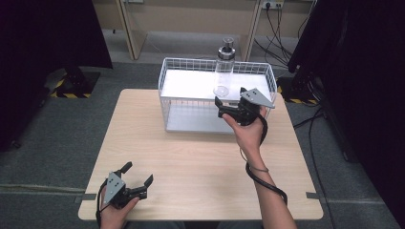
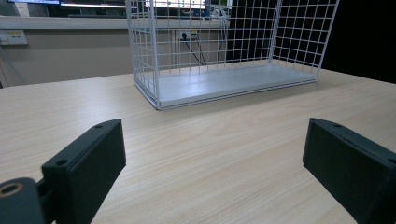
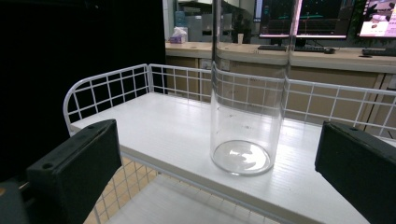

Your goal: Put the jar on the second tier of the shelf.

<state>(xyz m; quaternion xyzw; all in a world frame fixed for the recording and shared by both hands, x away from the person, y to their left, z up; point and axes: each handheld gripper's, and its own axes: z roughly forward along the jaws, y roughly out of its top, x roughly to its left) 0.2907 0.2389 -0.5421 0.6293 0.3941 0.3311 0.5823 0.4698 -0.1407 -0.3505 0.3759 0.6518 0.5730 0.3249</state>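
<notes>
Right gripper jaws: spread wide, nothing between the pads; in the right gripper view the two black jaws stand at the far left and far right edges.
Right gripper [image 1: 228, 102]: held in the person's right hand [image 1: 248, 125] at the front edge of the rack's upper shelf, pointing into it.
Tall clear glass cylinder bottle with a grey metal cap [image 3: 246, 93]: upright on the upper shelf, ahead of the right jaws and centred on the gap between them, touching neither; in the high view [image 1: 224, 69] it stands near the shelf's right half, beyond the gripper.
White wire-mesh two-tier rack [image 1: 191, 65]: sits at the far middle of the table; its white upper shelf board [image 3: 163, 126] carries the bottle, the lower board [image 2: 224, 84] is bare.
Left gripper jaws: also spread wide, gripping nothing.
Left gripper [image 1: 139, 174]: held in the person's left hand [image 1: 114, 210] low over the near left corner of the table, well apart from the rack, which it faces.
Light wooden table with rounded corners [image 1: 191, 162]: bears the rack; grey floor around it.
</notes>
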